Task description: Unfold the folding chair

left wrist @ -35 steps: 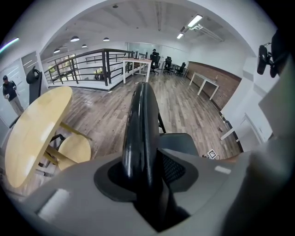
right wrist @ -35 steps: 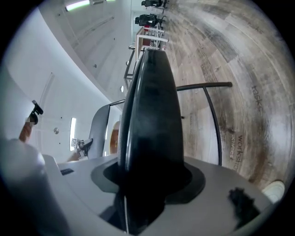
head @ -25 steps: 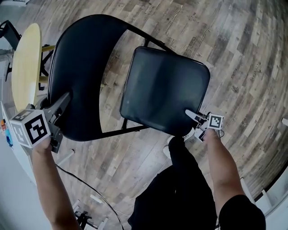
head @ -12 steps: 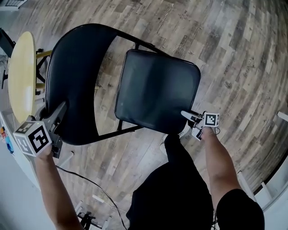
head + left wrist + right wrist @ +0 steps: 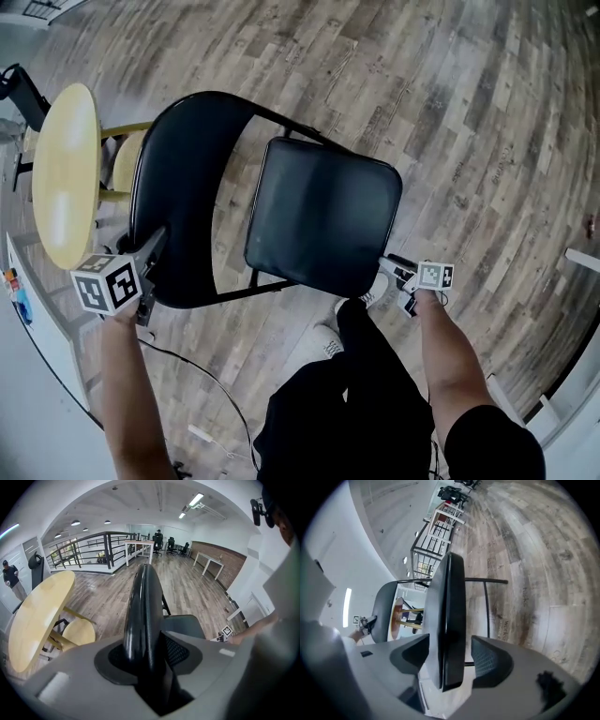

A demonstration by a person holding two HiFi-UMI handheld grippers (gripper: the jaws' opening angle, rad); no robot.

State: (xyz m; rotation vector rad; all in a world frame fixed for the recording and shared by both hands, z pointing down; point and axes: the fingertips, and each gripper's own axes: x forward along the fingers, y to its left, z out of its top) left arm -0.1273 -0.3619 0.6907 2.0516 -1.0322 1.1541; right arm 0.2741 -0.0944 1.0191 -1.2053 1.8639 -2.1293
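- Head view: The folding chair [image 5: 281,197] stands on the wood-plank floor [image 5: 469,112], just in front of the person's legs. Its seat [image 5: 323,216] lies down and nearly flat.
- The left tongs [image 5: 155,246] grip the side edge of the backrest [image 5: 183,187]. The right tongs [image 5: 394,272] sit at the seat's near corner.
- The chair looks all but open. The sound finish is probably to hold the backrest steady and draw the right tongs straight back off the seat, so that no pad drags the edge upward.
- A pale round table [image 5: 66,173] stands just beside the backrest, so the chair has little room to swing that way.
- Left gripper view: The left tongs [image 5: 149,656] are clamped on the backrest [image 5: 143,616], with both pads pressed to it. The backrest is a thin, curved panel, glossy black and smooth. That finish may prove slippery, so a firm hold seems wise.
- Right gripper view: The right tongs [image 5: 445,660] gape about as wide as they go, having just been opening. The seat [image 5: 447,620] is between the pads, edge-on, and neither pad is pressing on it.
- The seat is a padded slab with rounded corners and a dull, vinyl-like skin, mounted on slim black metal tubing.
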